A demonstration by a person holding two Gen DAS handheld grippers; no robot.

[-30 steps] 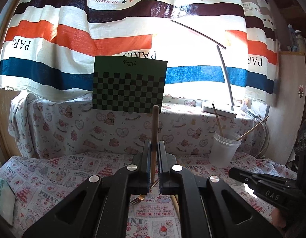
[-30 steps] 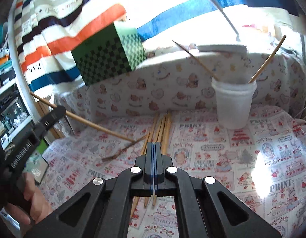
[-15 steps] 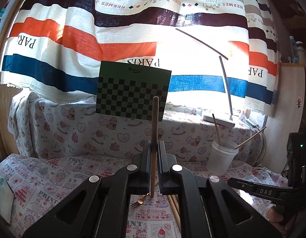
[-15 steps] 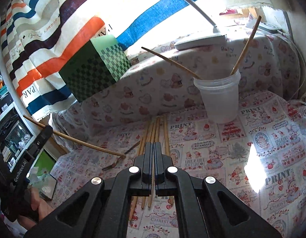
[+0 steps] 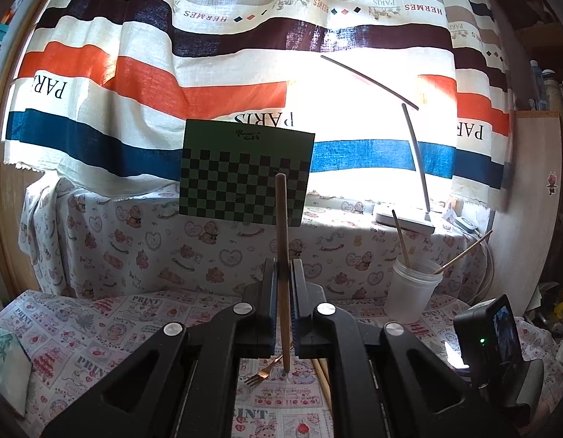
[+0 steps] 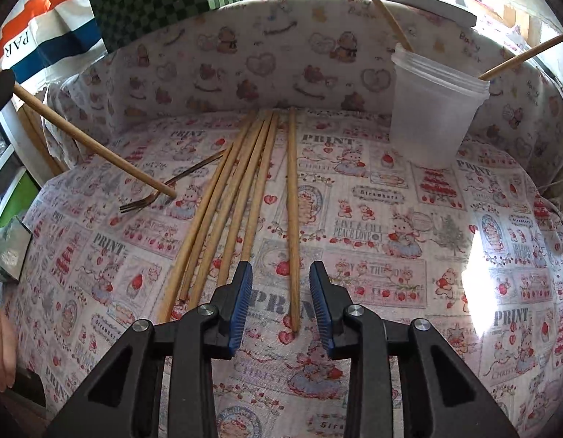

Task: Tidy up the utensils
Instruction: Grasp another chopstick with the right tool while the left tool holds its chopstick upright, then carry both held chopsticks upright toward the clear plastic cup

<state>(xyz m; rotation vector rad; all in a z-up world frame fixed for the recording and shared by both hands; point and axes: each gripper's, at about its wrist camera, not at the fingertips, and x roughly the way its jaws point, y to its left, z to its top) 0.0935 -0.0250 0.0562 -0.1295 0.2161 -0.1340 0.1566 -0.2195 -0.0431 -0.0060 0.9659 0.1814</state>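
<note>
The left gripper (image 5: 282,292) is clamped on one chopstick (image 5: 282,255) and holds it upright, its lower tip hanging just above the printed tablecloth (image 6: 445,219) beside a small fork (image 6: 164,189); the right gripper (image 6: 281,299) points steeply down at the cloth, its jaws having just been opening, and they now stand apart on either side of a single chopstick (image 6: 292,219) that lies a little apart from a bundle of loose chopsticks (image 6: 230,211); the pads do not press on it.

The target container, a translucent plastic cup (image 6: 436,109), stands at the back right of the cloth with two sticks already leaning in it.

Risks from this position, as a judgement:

- The jaws straddle only the near end of the single chopstick; a grip that far from the middle would likely let the stick pivot and droop when lifted.
- The left blue pad (image 6: 241,303) sits close to the ends of the bundle; closing off-centre could catch a second stick or scatter the bundle.
- Descending too far would press the fingertips into the soft cloth and drag it, shifting the cup.
- The upright stick in the left gripper hangs over the fork; any drop would knock it.
- The cup looks light; a stick inserted at an angle could tip it.
</note>
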